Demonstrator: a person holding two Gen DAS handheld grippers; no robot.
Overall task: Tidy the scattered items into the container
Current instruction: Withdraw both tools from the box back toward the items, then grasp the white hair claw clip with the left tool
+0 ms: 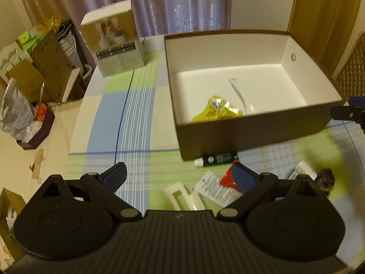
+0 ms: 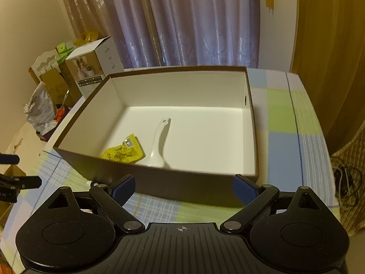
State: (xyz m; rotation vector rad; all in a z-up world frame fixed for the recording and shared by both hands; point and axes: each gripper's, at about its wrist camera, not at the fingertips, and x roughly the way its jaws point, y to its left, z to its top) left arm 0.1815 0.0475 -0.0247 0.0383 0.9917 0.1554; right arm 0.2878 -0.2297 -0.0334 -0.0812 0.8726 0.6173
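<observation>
Both grippers are hanging over the checked tablecloth (image 1: 136, 118) with jaws spread apart and nothing between them: the left gripper (image 1: 180, 178) is hovering above the loose items, the right gripper (image 2: 183, 188) is facing the near wall of the brown box (image 2: 159, 187). The box is already holding a yellow packet (image 2: 124, 151) and a white spoon (image 2: 159, 141), so the tidying appears to be partly done. Still lying on the cloth, just in front of the box, are a dark tube (image 1: 214, 159) touching its base, a red packet (image 1: 228, 178), a printed sachet (image 1: 214, 188), a white plastic holder (image 1: 182, 196), a small white tube (image 1: 304, 170) and a blurred dark object (image 1: 326, 179). The box's tall near wall is standing between these items and its interior; a printed carton (image 1: 116, 43) is standing well to the left, out of the path
</observation>
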